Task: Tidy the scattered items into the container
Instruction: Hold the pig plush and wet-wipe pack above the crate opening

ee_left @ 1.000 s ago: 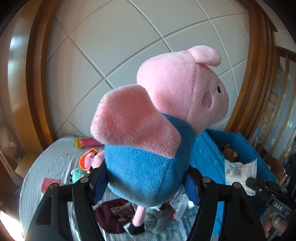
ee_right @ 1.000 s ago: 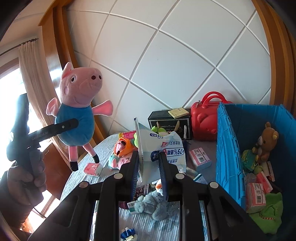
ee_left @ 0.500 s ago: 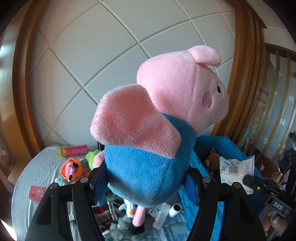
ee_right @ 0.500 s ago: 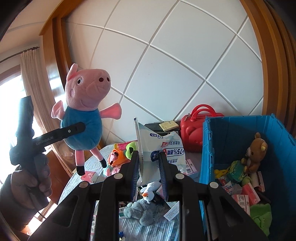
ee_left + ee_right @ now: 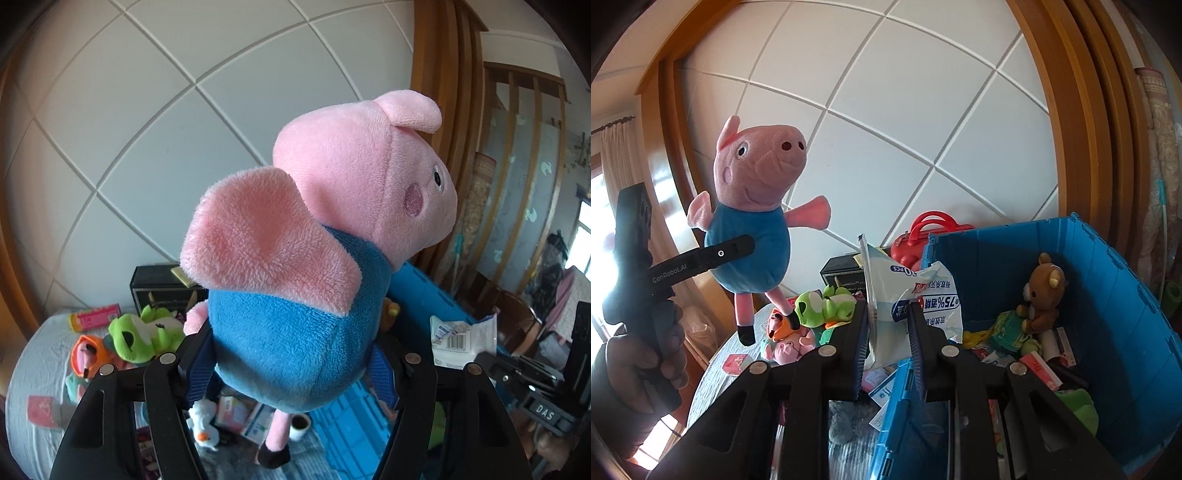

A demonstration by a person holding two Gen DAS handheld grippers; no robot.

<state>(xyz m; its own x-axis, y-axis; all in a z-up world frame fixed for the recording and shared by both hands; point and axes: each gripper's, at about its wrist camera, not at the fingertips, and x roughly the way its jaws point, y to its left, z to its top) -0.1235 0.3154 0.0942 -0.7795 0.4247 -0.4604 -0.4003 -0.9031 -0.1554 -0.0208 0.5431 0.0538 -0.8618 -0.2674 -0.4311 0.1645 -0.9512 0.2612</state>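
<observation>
Pig plush: pink pig plush (image 5: 295,332) with a blue body, pink arms, thin pink legs and black feet; upright, lifted clear of the counter (image 5: 40,362); in the right wrist view (image 5: 753,243) it hangs to the left of the blue crate (image 5: 1108,295), above the round counter's clutter
Wipes packet: white and blue wipes packet (image 5: 908,295), crumpled, printed "75%" and "10 PCS"; standing up between the right fingers, over the crate's near left corner
Crate: open blue plastic crate on the right; inside lie a brown teddy bear (image 5: 1041,295), a green plush and small pink boxes
Left gripper: the left gripper (image 5: 291,365) is clamped on the pig's blue belly from both sides; blue pads press into the fur; a dark gloved hand (image 5: 639,354) grips its handle, fingers aimed slightly downward
Right gripper: the right gripper (image 5: 888,339) is clenched tight on the packet's lower part; fingers aimed slightly downward toward the crate's edge
Counter clutter: green frog plush (image 5: 823,306), an orange toy, a small pink pig toy, a grey plush, a red toy case (image 5: 923,236) and a black box at the far side
Hidden or unclear: the pig fills the left wrist view and blocks most of the crate; the packet's bottom edge is covered by the fingers; the small print on the boxes is unreadable
</observation>
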